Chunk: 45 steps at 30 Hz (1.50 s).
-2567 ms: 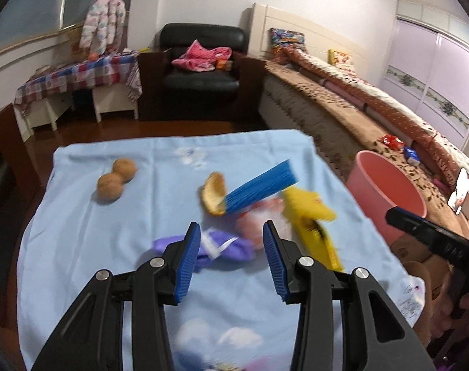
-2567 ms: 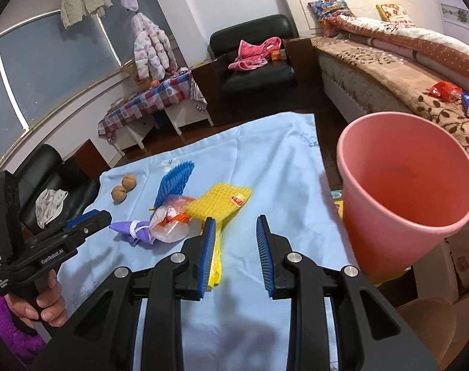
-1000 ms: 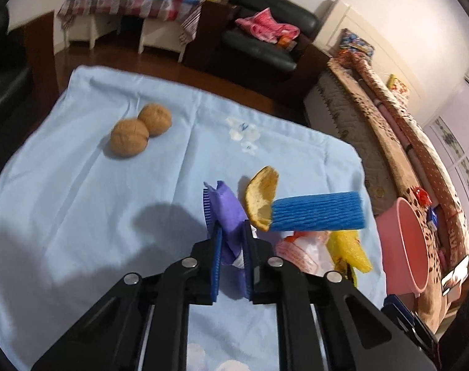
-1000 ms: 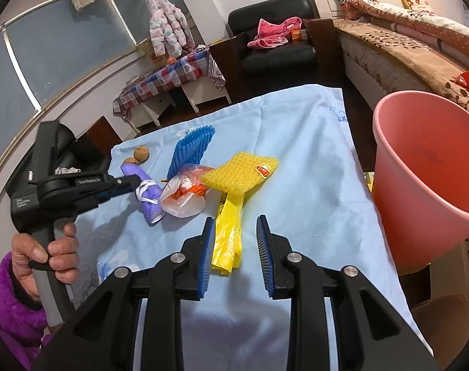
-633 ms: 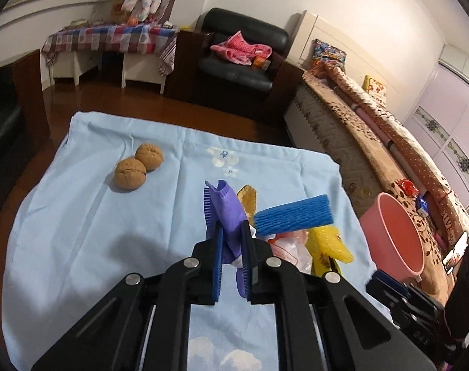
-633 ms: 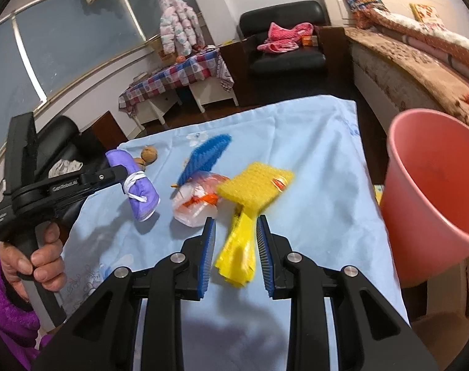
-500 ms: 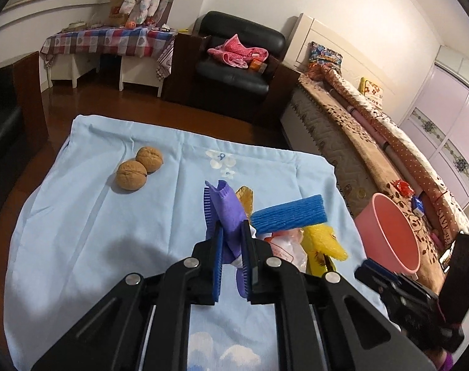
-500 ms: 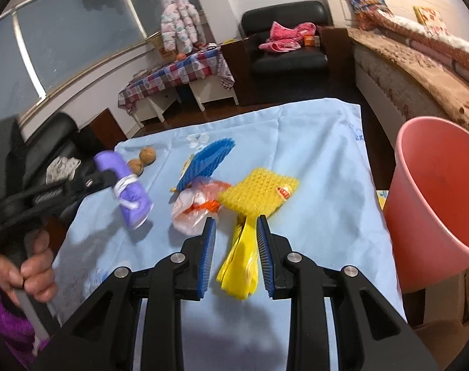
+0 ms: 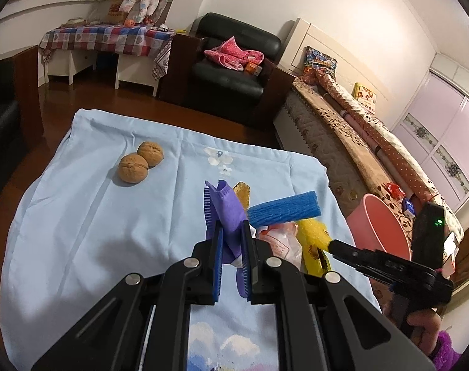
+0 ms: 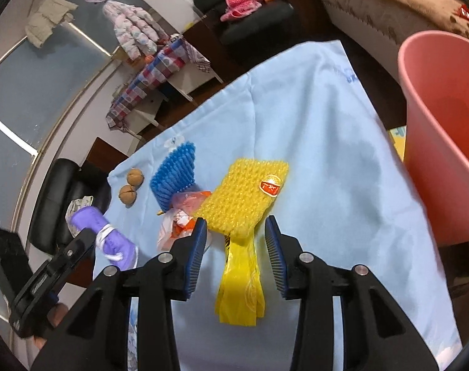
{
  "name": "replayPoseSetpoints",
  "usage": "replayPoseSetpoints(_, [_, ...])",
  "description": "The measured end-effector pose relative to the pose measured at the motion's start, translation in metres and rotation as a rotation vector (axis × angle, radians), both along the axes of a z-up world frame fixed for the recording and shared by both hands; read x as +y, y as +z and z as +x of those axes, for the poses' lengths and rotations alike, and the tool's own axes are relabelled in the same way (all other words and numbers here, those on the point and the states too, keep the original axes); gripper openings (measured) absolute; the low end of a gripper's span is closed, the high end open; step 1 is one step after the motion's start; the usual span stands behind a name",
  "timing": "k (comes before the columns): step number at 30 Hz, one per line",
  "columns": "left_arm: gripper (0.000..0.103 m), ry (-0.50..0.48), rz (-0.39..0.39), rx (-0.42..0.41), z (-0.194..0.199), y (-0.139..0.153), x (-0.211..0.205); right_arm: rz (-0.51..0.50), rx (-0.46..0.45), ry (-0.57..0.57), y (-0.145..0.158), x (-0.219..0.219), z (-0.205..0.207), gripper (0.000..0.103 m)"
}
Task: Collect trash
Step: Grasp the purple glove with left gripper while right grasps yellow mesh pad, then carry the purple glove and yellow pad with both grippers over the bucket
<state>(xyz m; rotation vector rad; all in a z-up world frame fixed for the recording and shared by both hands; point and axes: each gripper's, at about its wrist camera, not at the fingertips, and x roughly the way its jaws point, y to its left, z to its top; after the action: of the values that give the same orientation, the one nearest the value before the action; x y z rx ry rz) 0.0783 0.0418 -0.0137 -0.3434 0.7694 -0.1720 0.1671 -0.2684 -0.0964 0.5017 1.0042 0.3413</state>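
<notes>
My left gripper [image 9: 231, 232] is shut on a purple foam wrapper [image 9: 230, 213] and holds it above the light blue cloth [image 9: 80, 216]; the wrapper also shows in the right wrist view [image 10: 107, 236]. My right gripper [image 10: 236, 228] is open, its fingers on either side of a yellow foam net [image 10: 247, 194] and the yellow plastic bag [image 10: 242, 284] under it. A blue foam net [image 10: 174, 174], a clear plastic wrapper [image 10: 180, 216] and an orange peel [image 9: 242, 193] lie next to them. A pink bucket [image 10: 444, 117] stands off the table's right side.
Two walnuts [image 9: 138, 162] lie on the cloth at the far left. A black armchair [image 9: 231, 71], a checked side table [image 9: 104, 40] and a bed [image 9: 358, 142] stand beyond the table. The cloth's right edge runs beside the bucket.
My left gripper closed on the purple wrapper and lifted it off the cloth. My right gripper opened wider and moved down and forward around the yellow net and bag.
</notes>
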Motion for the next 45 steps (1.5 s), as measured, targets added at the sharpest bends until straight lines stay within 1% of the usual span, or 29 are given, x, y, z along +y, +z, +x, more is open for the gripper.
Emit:
replayPoseSetpoints(3, [0.01, -0.001, 0.002, -0.008, -0.004, 0.001, 0.001, -0.012, -0.004, -0.009, -0.001, 0.003, 0.004, 0.04])
replayPoseSetpoints(4, [0.01, -0.001, 0.002, -0.01, -0.005, 0.001, 0.001, -0.017, -0.007, -0.011, -0.002, 0.003, 0.004, 0.038])
replayPoseSetpoints(5, [0.01, 0.0, 0.0, -0.012, -0.007, 0.001, 0.002, -0.025, -0.012, -0.011, -0.001, 0.004, 0.004, 0.032])
replayPoseSetpoints(6, [0.01, 0.0, -0.002, -0.012, -0.008, 0.001, 0.003, -0.032, -0.016, -0.008, -0.001, 0.005, 0.004, 0.021])
replayPoseSetpoints(8, [0.01, 0.001, -0.002, -0.012, -0.008, 0.001, 0.002, -0.044, -0.021, -0.007, 0.0, 0.006, 0.003, 0.01])
replayPoseSetpoints(9, [0.01, 0.001, -0.005, -0.012, -0.008, 0.002, 0.003, -0.055, -0.026, -0.005, 0.001, 0.007, 0.001, 0.008])
replayPoseSetpoints(11, [0.01, -0.001, -0.01, -0.017, -0.011, 0.003, 0.003, -0.075, -0.046, 0.0, 0.005, 0.007, -0.002, 0.007])
replayPoseSetpoints(15, [0.01, -0.006, -0.012, -0.028, -0.015, 0.006, 0.002, -0.112, -0.115, -0.001, 0.021, 0.008, -0.014, 0.006])
replayPoseSetpoints(17, [0.01, -0.011, -0.017, -0.037, -0.018, 0.01, 0.002, -0.141, -0.169, -0.002, 0.033, 0.009, -0.024, 0.006])
replayPoseSetpoints(20, [0.01, -0.018, -0.02, -0.049, -0.022, 0.013, 0.001, -0.172, -0.224, -0.004, 0.049, 0.009, -0.036, 0.006])
replayPoseSetpoints(23, [0.01, -0.033, -0.022, -0.07, -0.028, 0.021, -0.003, -0.201, -0.287, -0.006, 0.066, 0.01, -0.055, 0.006])
replayPoseSetpoints(31, [0.01, -0.076, -0.019, -0.127, -0.039, 0.042, -0.022, -0.271, -0.41, -0.007, 0.095, 0.014, -0.093, 0.006])
replayPoseSetpoints(37, [0.01, -0.122, 0.011, -0.163, -0.039, 0.061, -0.05, -0.304, -0.469, -0.032, 0.108, 0.004, -0.107, 0.006])
replayPoseSetpoints(40, [0.01, -0.159, 0.022, -0.172, -0.034, 0.068, -0.069, -0.312, -0.479, -0.05, 0.11, -0.005, -0.11, 0.006])
replayPoseSetpoints(45, [0.01, -0.222, 0.028, -0.181, -0.017, 0.077, -0.105, -0.321, -0.476, -0.104, 0.109, -0.032, -0.11, 0.006])
